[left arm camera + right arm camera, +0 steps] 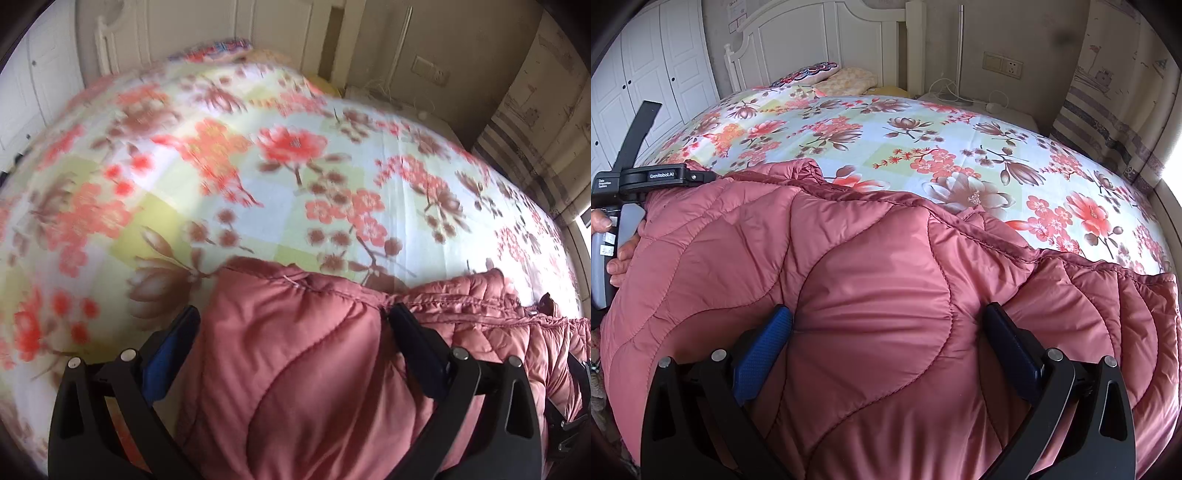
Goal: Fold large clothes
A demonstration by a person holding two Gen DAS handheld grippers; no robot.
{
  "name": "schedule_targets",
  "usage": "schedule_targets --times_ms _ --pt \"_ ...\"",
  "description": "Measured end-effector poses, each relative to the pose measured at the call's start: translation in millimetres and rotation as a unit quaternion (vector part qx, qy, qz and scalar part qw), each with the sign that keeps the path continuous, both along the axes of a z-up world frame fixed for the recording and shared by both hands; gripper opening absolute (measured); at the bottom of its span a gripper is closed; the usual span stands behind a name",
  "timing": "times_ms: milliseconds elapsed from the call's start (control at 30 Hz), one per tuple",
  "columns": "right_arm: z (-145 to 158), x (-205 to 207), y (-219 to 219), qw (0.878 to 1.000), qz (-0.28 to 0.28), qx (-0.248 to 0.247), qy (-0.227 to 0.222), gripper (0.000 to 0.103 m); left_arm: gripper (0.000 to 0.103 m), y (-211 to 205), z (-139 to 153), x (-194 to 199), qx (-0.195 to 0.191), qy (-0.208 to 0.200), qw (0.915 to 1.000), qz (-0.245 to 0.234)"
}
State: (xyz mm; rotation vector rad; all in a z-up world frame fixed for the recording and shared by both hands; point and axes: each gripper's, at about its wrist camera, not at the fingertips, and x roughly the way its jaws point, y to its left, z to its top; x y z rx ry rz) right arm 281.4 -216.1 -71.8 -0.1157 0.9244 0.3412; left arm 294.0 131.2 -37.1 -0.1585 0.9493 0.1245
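The left gripper (291, 321) stands wide, its fingers on either side of a bulge of the pink quilted jacket (295, 369); whether the pads actually pinch the fabric cannot be told, since the jacket hides the inner faces. Ahead of it the floral bedsheet (258, 166) is smeared by blur. To its right the jacket's stitched hem runs off toward the frame edge, where a dark shape is cut off.

The right gripper (886, 325) is likewise spread wide around a padded panel of the jacket (871, 295), grip uncertain. The jacket fills everything near it, hiding the bed's near edge. Beyond lie the sheet (886, 129), pillows (849, 79) and headboard (812, 33). Far to its left, the other gripper's body and the person's hand (622, 251) are half buried behind the jacket.
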Motion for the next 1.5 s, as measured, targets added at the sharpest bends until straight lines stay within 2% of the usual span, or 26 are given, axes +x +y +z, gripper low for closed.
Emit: schedule_targets --times_ms 167,267,367,433,500,567,700,800,867,1000,1100,1200,1267,1300,1367,1500 --pt "0.1 -0.5 0.6 1.0 0.0 0.0 -0.001 0.099 0.101 -20.4 55.2 -69.6 0.026 -0.104 0.9936 -0.037" --pt "0.1 -0.6 0.5 1.0 -0.001 -0.001 -0.001 0.099 0.101 -32.2 61.8 -106.8 0.042 -0.132 0.9885 -0.059" --pt "0.2 -0.4 -0.5 1.0 0.0 0.0 -0.001 0.099 0.101 -38.7 39.5 -117.4 0.058 -0.106 0.9905 -0.067" --pt "0.2 -0.5 -0.2 1.0 0.0 0.0 0.0 0.099 0.101 -32.7 7.2 -105.9 0.051 -0.057 0.9948 -0.067" --pt "0.0 -0.5 -0.4 1.0 -0.002 0.0 0.0 0.099 0.101 -18.4 -15.0 -95.1 -0.017 -0.041 0.9961 -0.076" --pt "0.3 -0.1 0.1 1.0 -0.003 -0.002 -0.001 0.099 0.101 -6.9 -16.1 -89.2 -0.054 -0.031 0.9955 -0.071" --pt "1.0 -0.2 -0.6 1.0 -0.005 -0.001 0.0 0.099 0.101 -10.9 -18.8 -89.7 -0.037 -0.037 0.9959 -0.074" --pt "5.3 -3.4 -1.3 1.0 -0.011 -0.008 0.0 0.099 0.101 -9.6 -19.4 -90.3 -0.038 -0.038 0.9957 -0.075" --pt "17.9 -15.9 -3.9 0.999 -0.03 -0.017 -0.023 0.098 0.101 -8.6 -18.5 -91.5 -0.04 -0.039 0.9955 -0.076" --pt "45.3 -50.7 -21.2 0.997 -0.045 0.001 -0.068 0.098 0.101 -10.1 -18.2 -91.2 -0.039 -0.04 0.9956 -0.076" --pt "56.9 -74.3 -49.2 0.995 -0.07 0.015 -0.076 0.098 0.101 -10.3 -18.3 -91.1 -0.039 -0.041 0.9956 -0.075" --pt "47.2 -84.5 -69.9 0.993 -0.1 -0.002 -0.061 0.098 0.101 -10.9 -18.0 -90.8 -0.037 -0.041 0.9957 -0.075" --pt "23.0 -82.4 -80.8 0.993 -0.117 -0.021 -0.024 0.098 0.101 -11.0 -18.0 -90.7 -0.037 -0.04 0.9957 -0.074" --pt "12.1 -80.4 -84.2 0.993 -0.113 -0.013 -0.016 0.099 0.101 -11.0 -18.0 -90.9 -0.037 -0.041 0.9957 -0.075" --pt "2.2 -79.8 -86.6 0.994 -0.104 0.008 -0.029 0.099 0.101 -10.3 -18.1 -91.0 -0.036 -0.041 0.9957 -0.074" --pt "1.8 -73.3 -83.2 0.995 -0.1 -0.001 -0.023 0.099 0.101 -7.2 -14.7 -92.0 -0.048 -0.039 0.9955 -0.071"
